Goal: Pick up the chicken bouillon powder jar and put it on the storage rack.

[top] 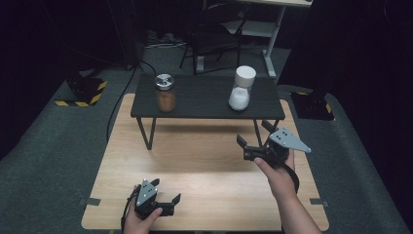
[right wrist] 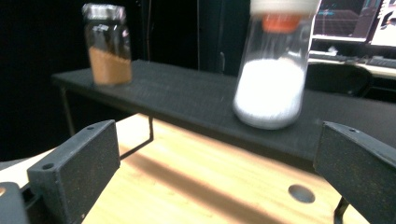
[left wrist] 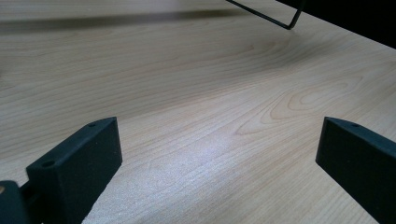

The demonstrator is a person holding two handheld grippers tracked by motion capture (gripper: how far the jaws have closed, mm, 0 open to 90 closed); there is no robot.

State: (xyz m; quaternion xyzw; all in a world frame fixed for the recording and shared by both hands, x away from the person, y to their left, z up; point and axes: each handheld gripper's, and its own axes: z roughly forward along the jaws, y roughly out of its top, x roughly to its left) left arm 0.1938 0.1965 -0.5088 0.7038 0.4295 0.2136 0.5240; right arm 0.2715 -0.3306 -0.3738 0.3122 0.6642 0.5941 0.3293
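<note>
the right tool (top: 252, 138) sits right of centre in the high view, raised above the light wooden surface (top: 204, 170), its jaws spread wide and holding nothing. it is aimed at the clear glass jar of white powder with a white lid (top: 241, 88), which stands upright at the right end of the low black shelf on thin metal legs (top: 204, 100), upper centre of the frame. tool and jar are apart. in the right gripper view the same jar (right wrist: 273, 70) appears in the upper right, between the two black jaws but farther off, with an orange band under its lid.

the clear glass jar of brown powder with a metal lid (top: 165, 93) stands upright at the left end of the shelf, well apart from the white jar.

the left tool (top: 168, 197) rests low at the bottom left of the high view, jaws open and empty; the left gripper view shows bare wood grain (left wrist: 196, 116) between them.
</note>
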